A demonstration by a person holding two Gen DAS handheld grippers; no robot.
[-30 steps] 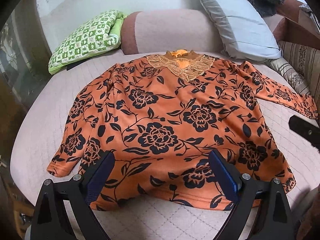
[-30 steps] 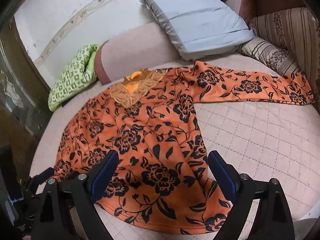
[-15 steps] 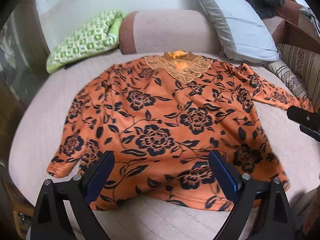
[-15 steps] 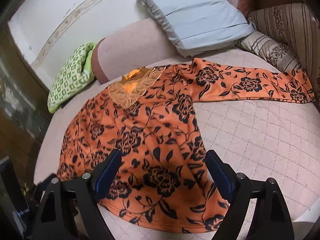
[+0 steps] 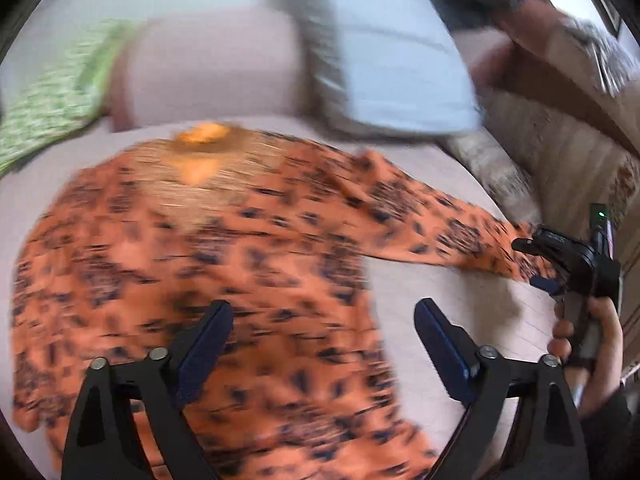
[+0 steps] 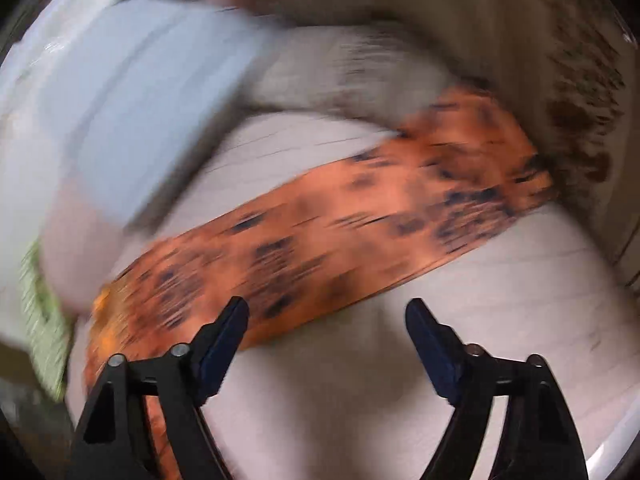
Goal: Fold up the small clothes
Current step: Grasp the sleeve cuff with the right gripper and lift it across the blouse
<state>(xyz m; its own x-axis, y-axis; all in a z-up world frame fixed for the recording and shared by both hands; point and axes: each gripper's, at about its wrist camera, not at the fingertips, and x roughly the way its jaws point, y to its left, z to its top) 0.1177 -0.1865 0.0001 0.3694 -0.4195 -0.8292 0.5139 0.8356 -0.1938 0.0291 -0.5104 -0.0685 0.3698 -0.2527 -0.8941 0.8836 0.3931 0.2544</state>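
The left gripper (image 5: 323,340) is hovering with its fingers spread wide and gripping nothing, over the lower part of an orange floral top (image 5: 192,264). The top is lying flat on a pale quilted bed (image 5: 436,296), one sleeve (image 6: 360,216) stretching right. The right gripper (image 6: 327,338) is hanging equally wide and bare near that sleeve. Beyond, a pink bolster (image 5: 208,68), a grey pillow (image 5: 396,68) and a green checked cushion (image 5: 44,108) are lying, blurred.

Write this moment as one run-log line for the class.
task: fold | orange floral top flat on bed | left gripper open, empty | right gripper open near sleeve | heavy blur
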